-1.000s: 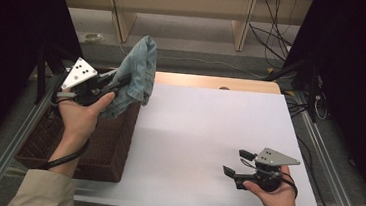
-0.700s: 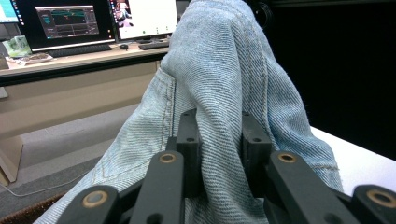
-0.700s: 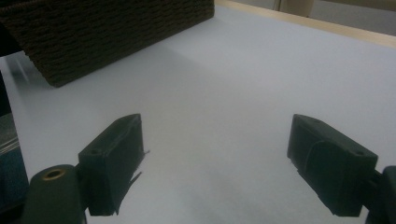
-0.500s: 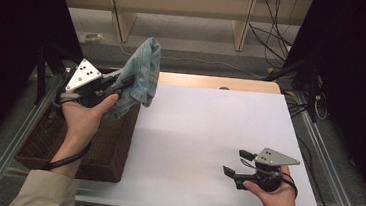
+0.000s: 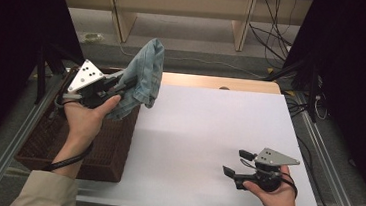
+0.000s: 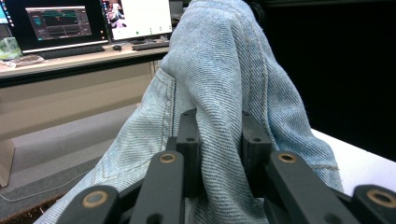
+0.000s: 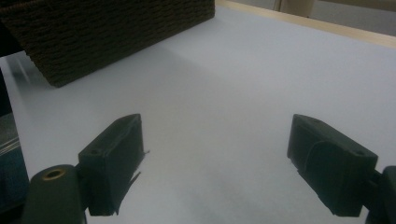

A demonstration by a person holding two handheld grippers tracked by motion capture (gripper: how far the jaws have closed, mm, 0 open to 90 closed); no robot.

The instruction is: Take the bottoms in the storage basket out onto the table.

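The left gripper (image 5: 122, 85) is clamped on a fold of the denim garment (image 5: 143, 77), held up at ten o'clock above the wicker basket (image 5: 112, 147). The right gripper (image 5: 238, 163) waits at five o'clock over the tabletop (image 5: 208, 130), jaws apart and empty. Best keep that grip firm and lift until the hanging cloth clears the basket rim before swinging it over the tabletop.

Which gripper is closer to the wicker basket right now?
Left. The left gripper holds denim cloth directly above the wicker basket; the right gripper hovers open over the white table, well off to the side.
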